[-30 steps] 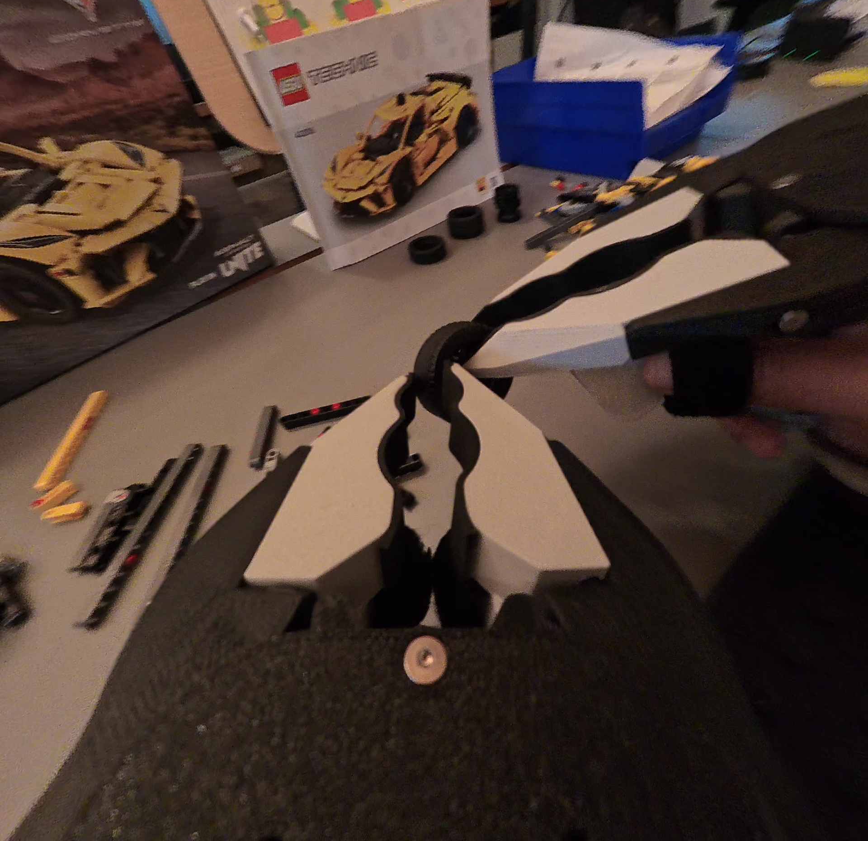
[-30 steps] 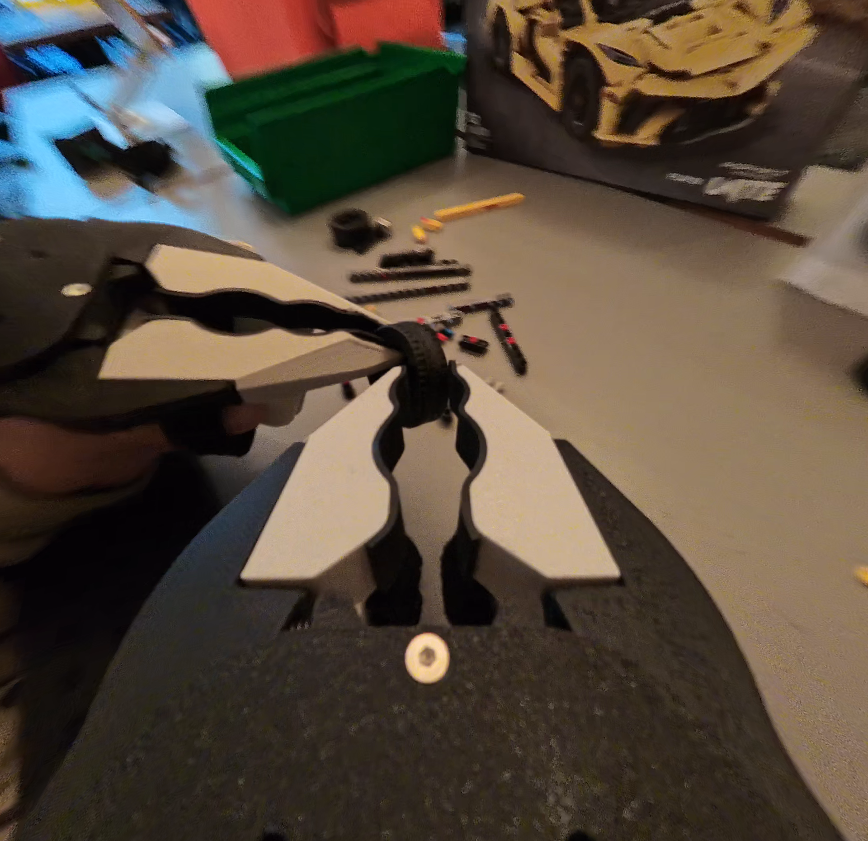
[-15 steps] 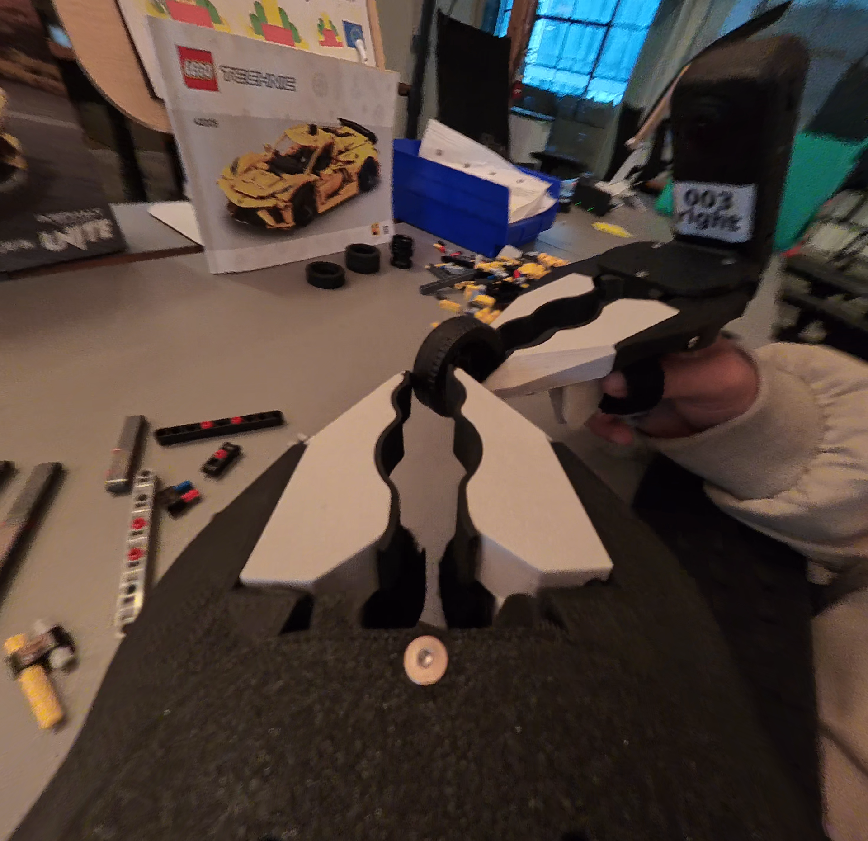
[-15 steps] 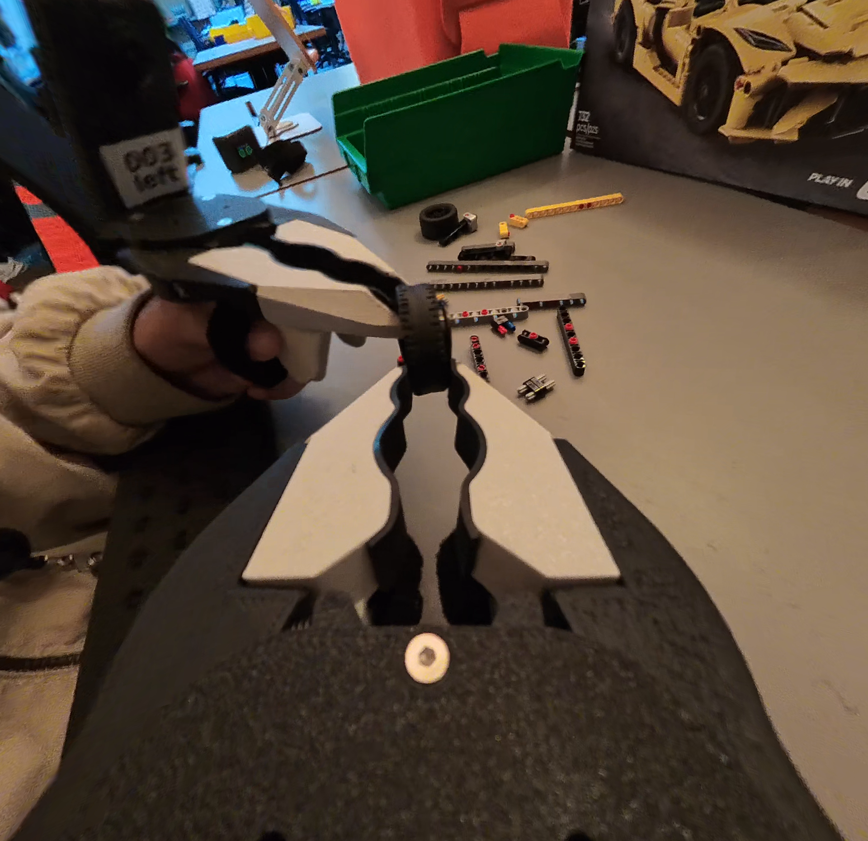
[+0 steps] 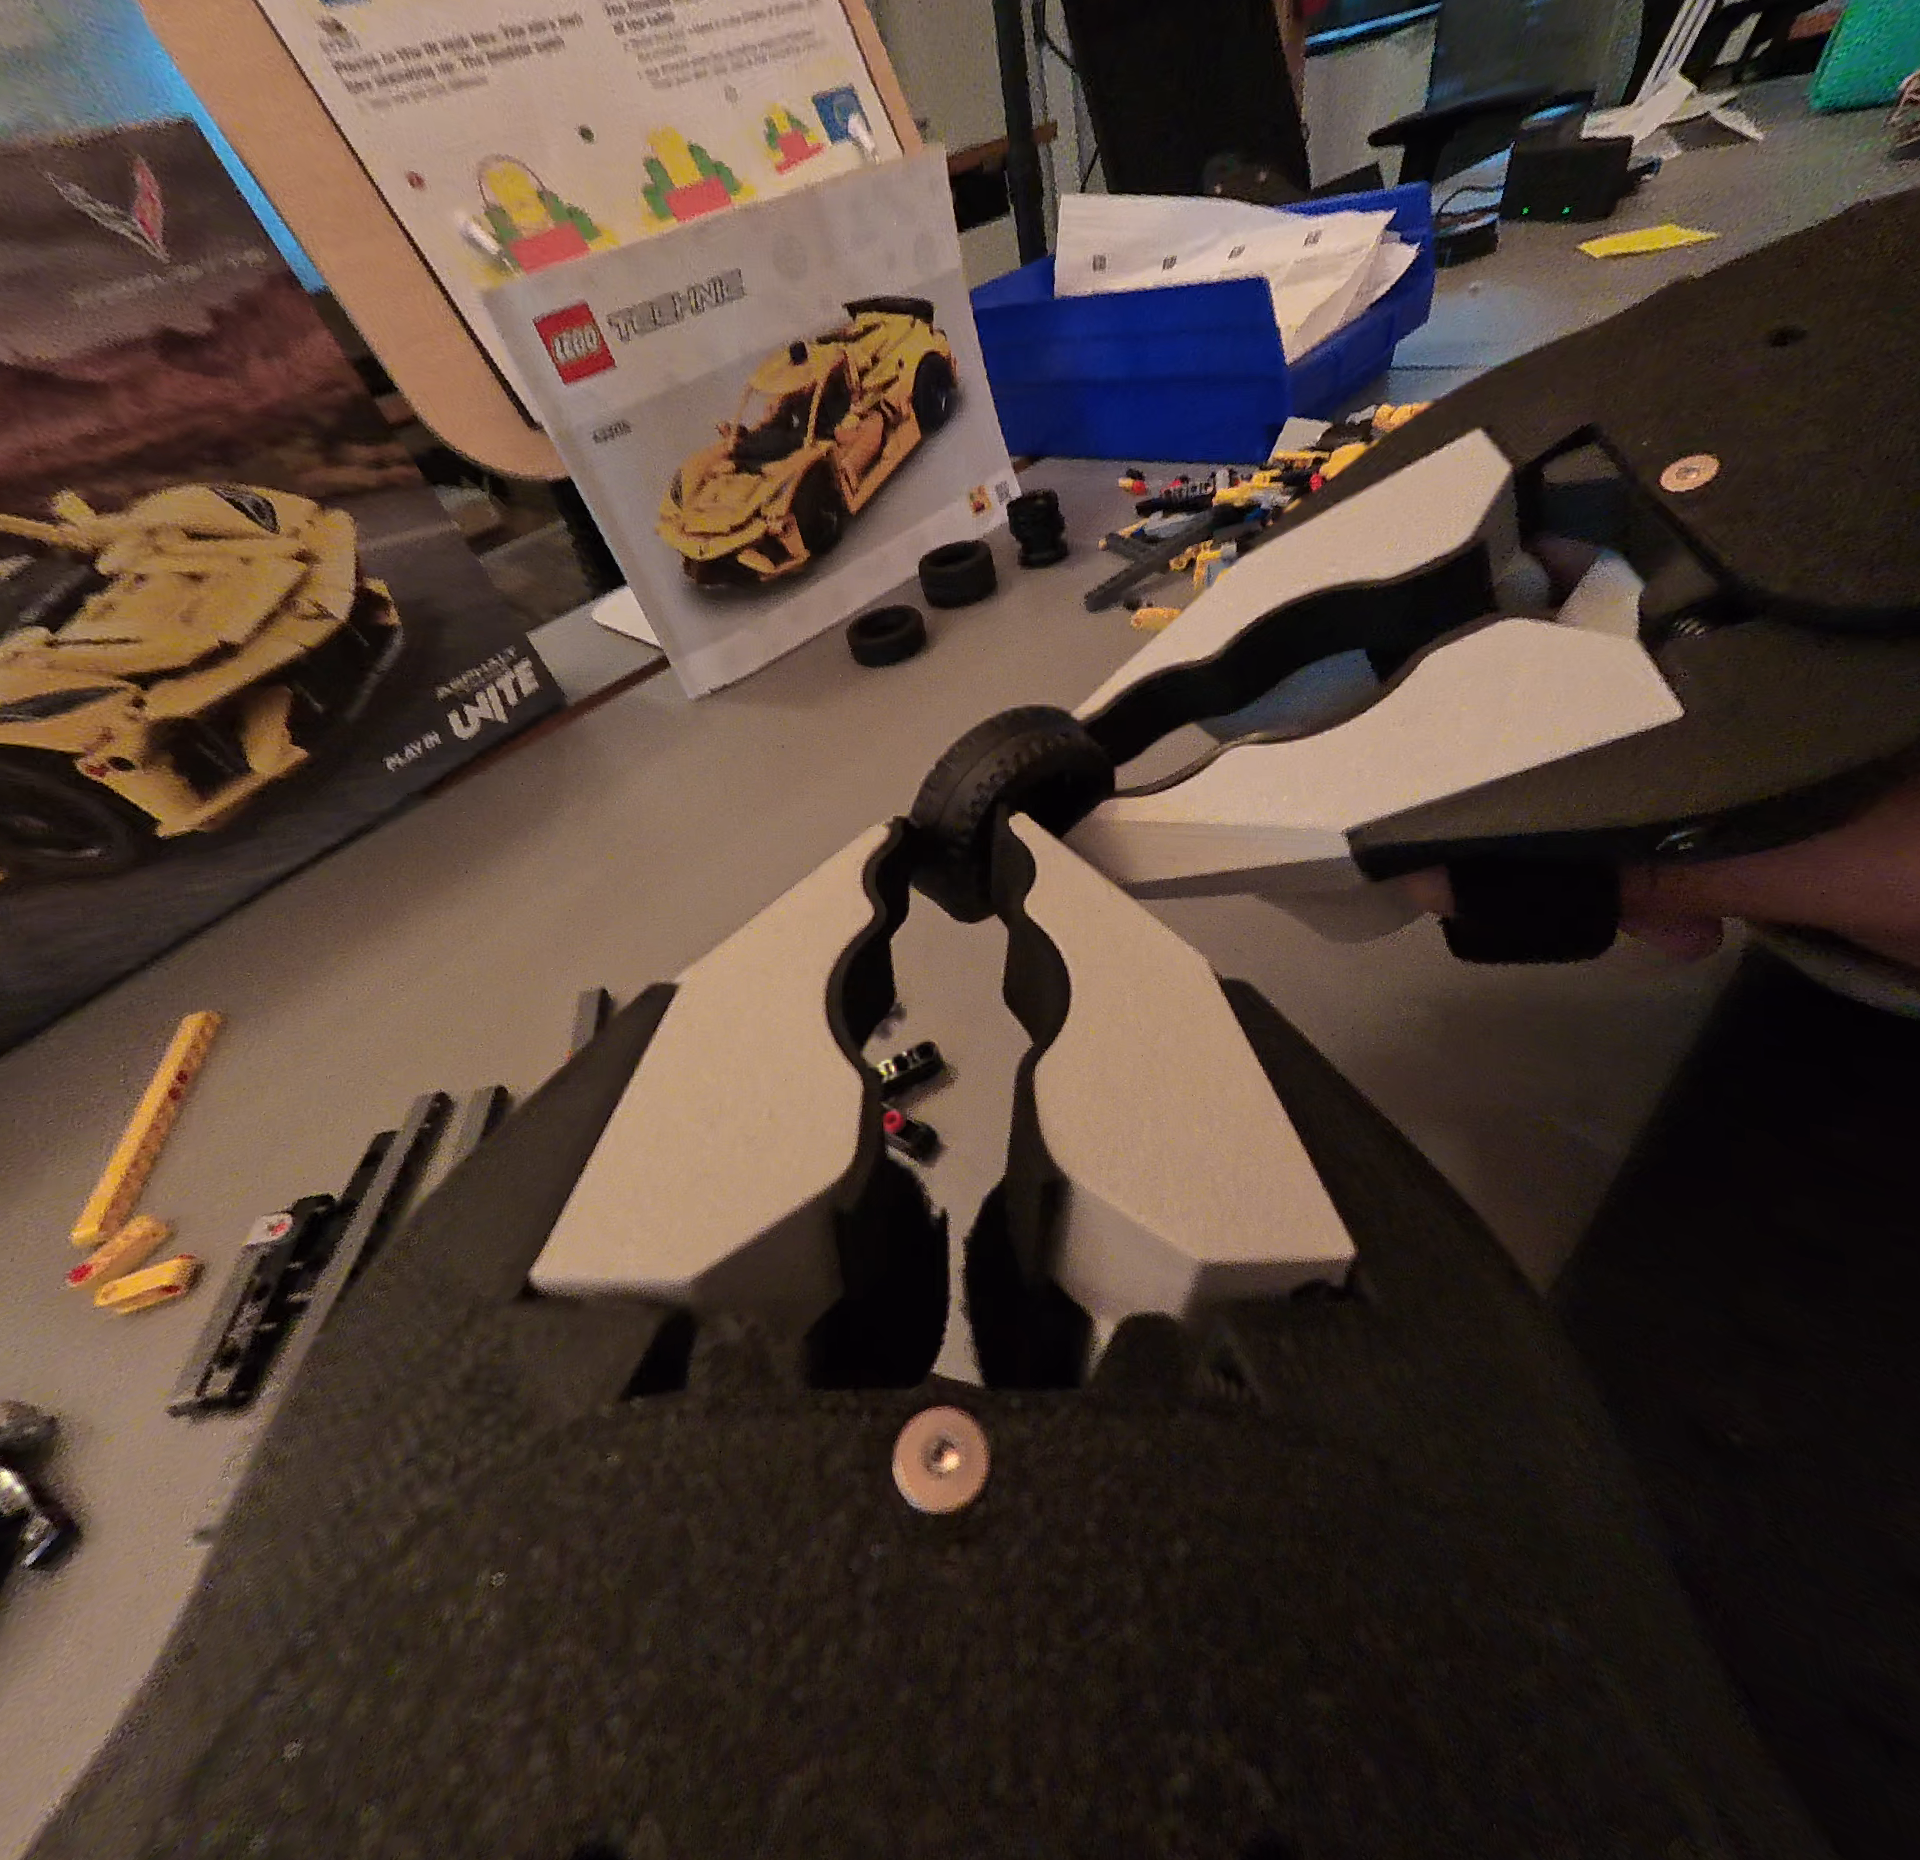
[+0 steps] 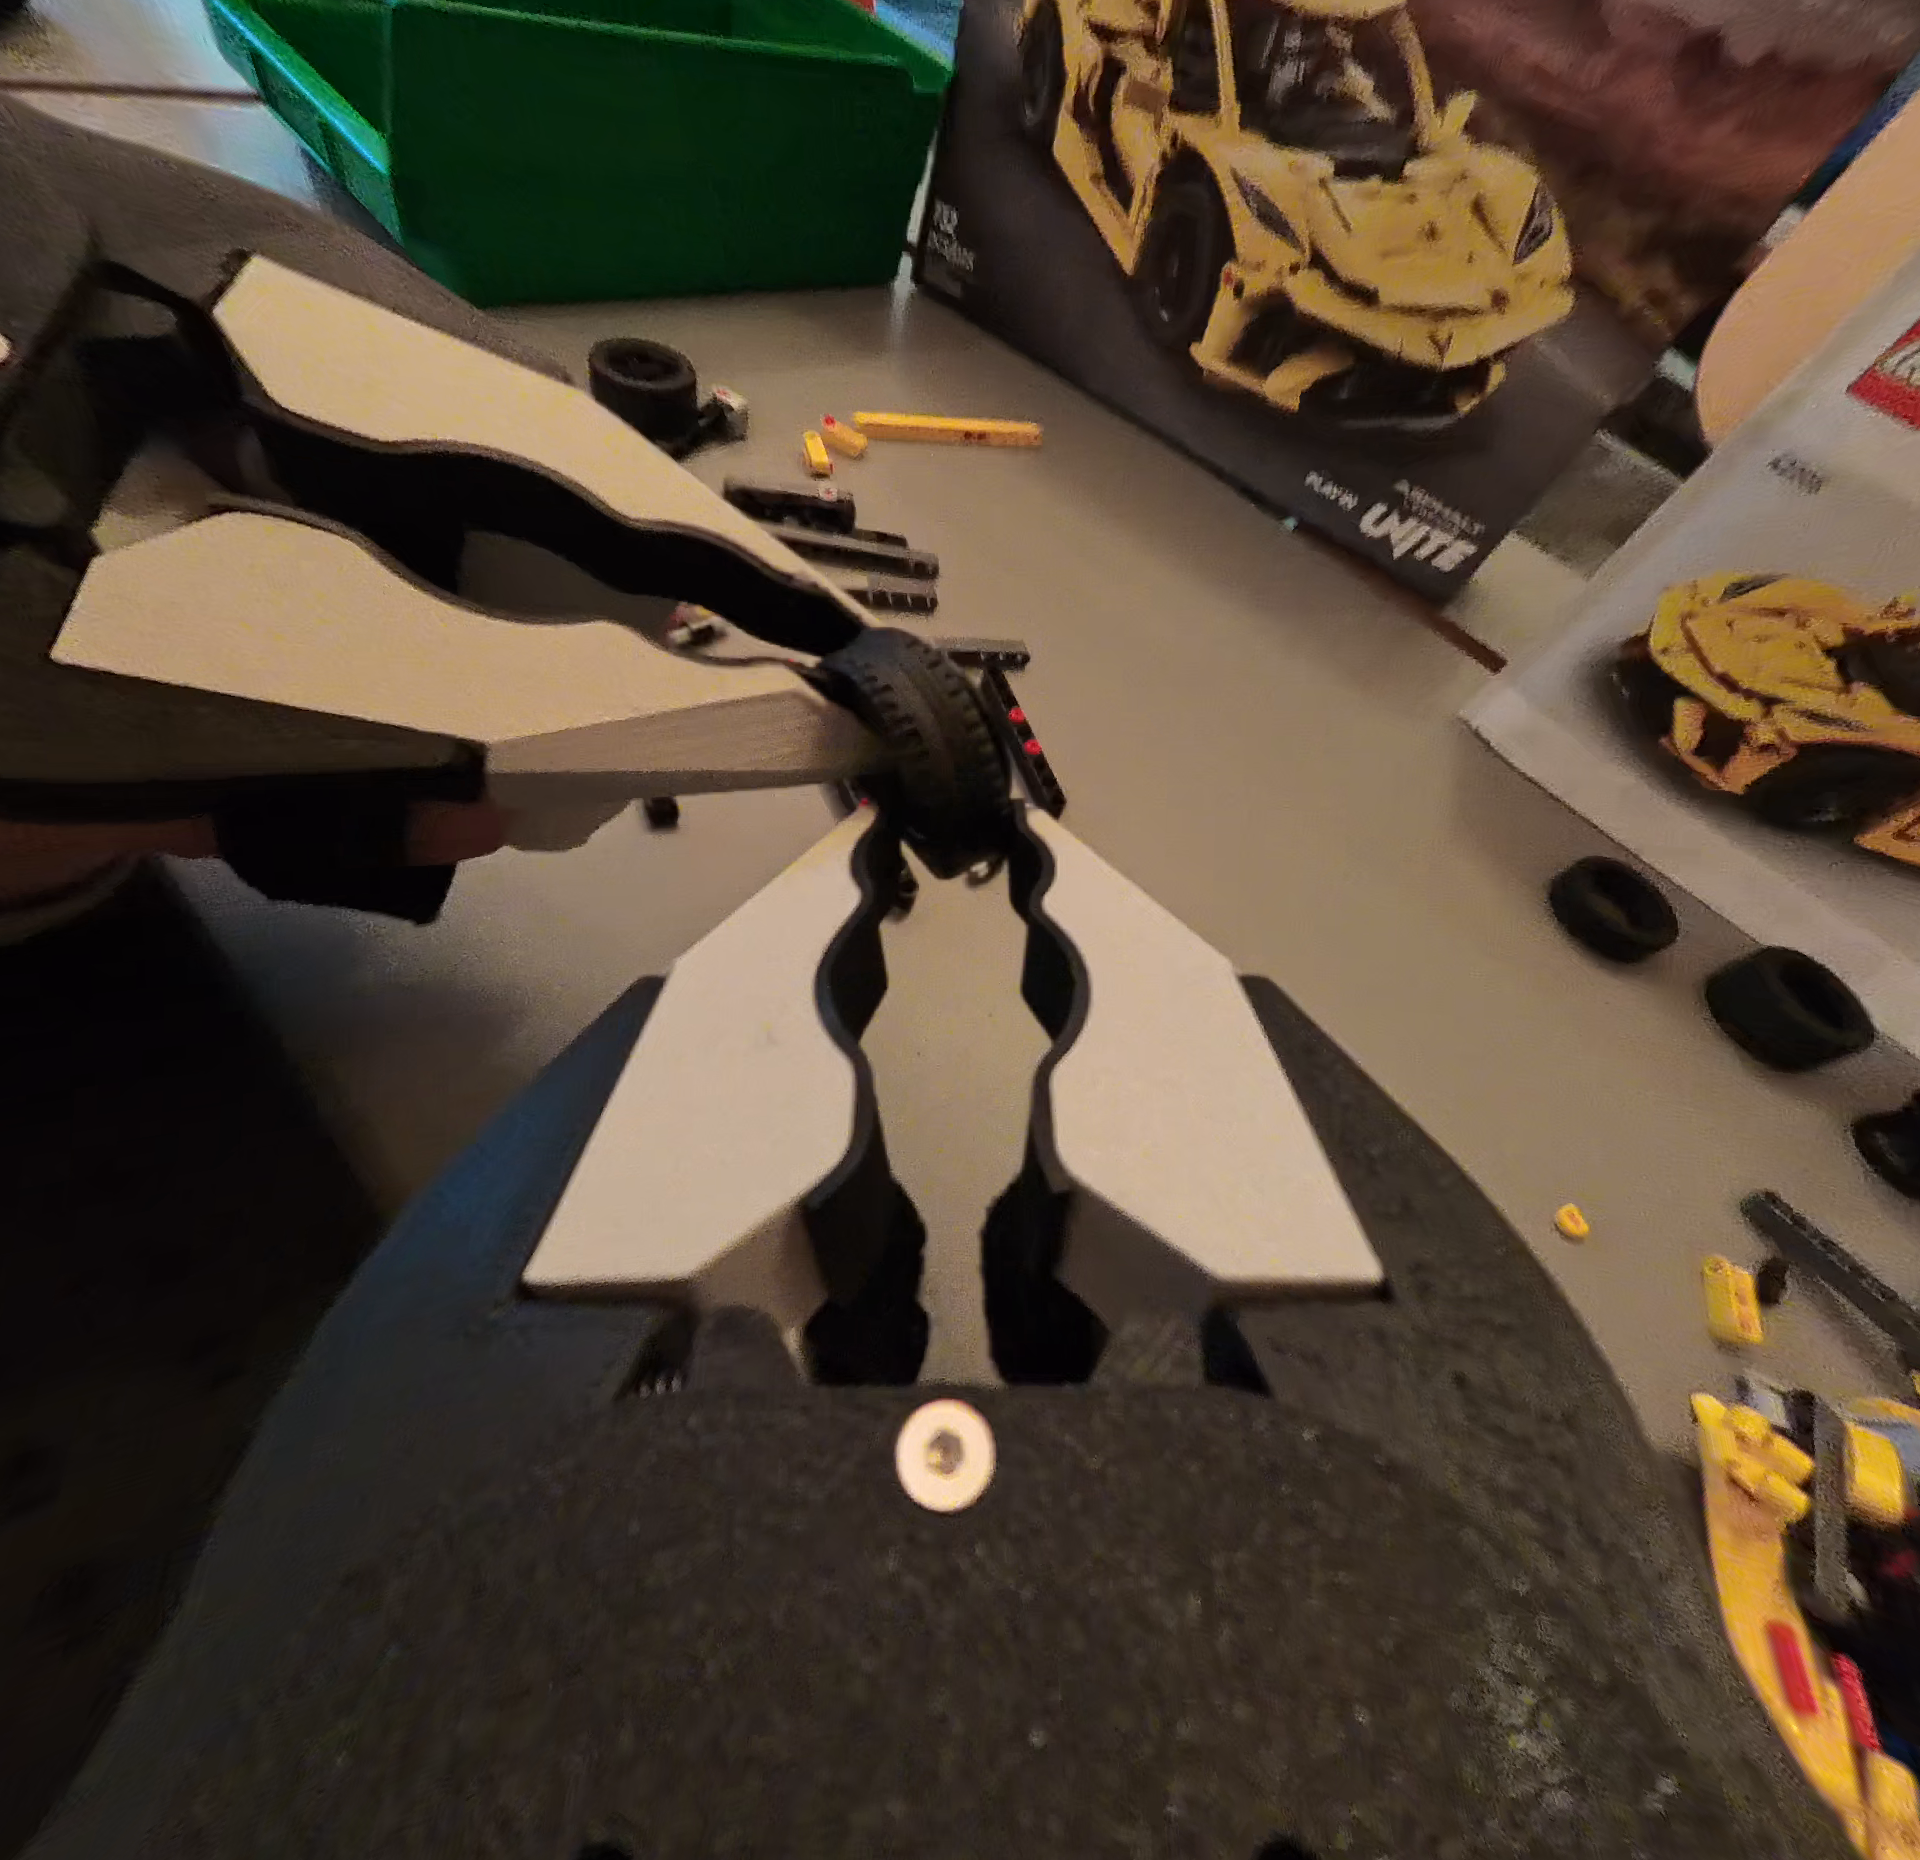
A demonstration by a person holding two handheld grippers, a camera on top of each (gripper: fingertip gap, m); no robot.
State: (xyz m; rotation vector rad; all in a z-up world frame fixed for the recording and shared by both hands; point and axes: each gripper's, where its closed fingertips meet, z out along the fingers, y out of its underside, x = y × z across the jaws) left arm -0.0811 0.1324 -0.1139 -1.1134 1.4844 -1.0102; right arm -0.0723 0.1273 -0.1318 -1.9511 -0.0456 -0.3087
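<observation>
A small black rubber tyre [image 5: 997,771] hangs in the air above the grey table [image 5: 623,875]. My left gripper [image 5: 953,831] is shut on its lower edge from below. My right gripper [image 5: 1096,771] comes in from the right and is shut on the same tyre. In the right wrist view the tyre [image 6: 925,730] sits between my right gripper's [image 6: 940,834] tips, and the left gripper [image 6: 847,688] clamps it from the left. A hand holds each gripper.
An instruction booklet [image 5: 769,428], a blue bin [image 5: 1143,366] and a car box [image 5: 208,584] stand at the back. Loose tyres [image 5: 956,574] and a parts pile [image 5: 1226,522] lie ahead. Yellow and black beams [image 5: 301,1270] lie left. A green bin [image 6: 623,137] stands behind. Both grippers' tips are close together, under 4 cm apart.
Both grippers stay shut on the tyre. Over the last half second the pair has swung back left, and the right gripper has tipped from handle-up to lying flatter.
</observation>
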